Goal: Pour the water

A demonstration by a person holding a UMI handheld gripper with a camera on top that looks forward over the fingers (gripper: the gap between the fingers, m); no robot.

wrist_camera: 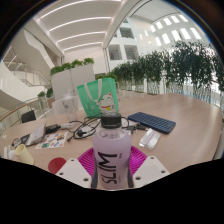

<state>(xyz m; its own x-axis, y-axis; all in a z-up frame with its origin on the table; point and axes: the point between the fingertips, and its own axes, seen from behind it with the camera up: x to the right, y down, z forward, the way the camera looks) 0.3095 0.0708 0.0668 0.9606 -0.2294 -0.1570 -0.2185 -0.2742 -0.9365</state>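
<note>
Both fingers of the gripper (112, 168) press against one plastic bottle (112, 150), their pink pads (89, 160) showing at either side of its body, so the tool is clamped on it. One bottle only is in view: clear, upright between the fingers, with a pale label bearing dark lettering and a dark cap (111, 122) on top, still closed.

Just beyond the bottle lies the table (185, 138), a light wooden surface that spreads out on both sides. Right of the bottle, near it, rests one small white device (148, 138), and further back one dark flat slab that looks like a keyboard or tablet (152, 122). Behind the bottle stands one green and white carrier bag (97, 97), upright. Left of the bottle the table is cluttered: cables (62, 129), one red round item (56, 143), one yellowish item (22, 153) and some light-coloured boxes or papers (30, 136); what these small things are cannot be told exactly.

Past the table opens a large atrium with a pale floor (195, 110), a row of potted green plants (165, 68) to the right, several more plants on a ledge (72, 68) behind the bag, white balconies (20, 85) at left, and long ceiling lights (85, 15) overhead.
</note>
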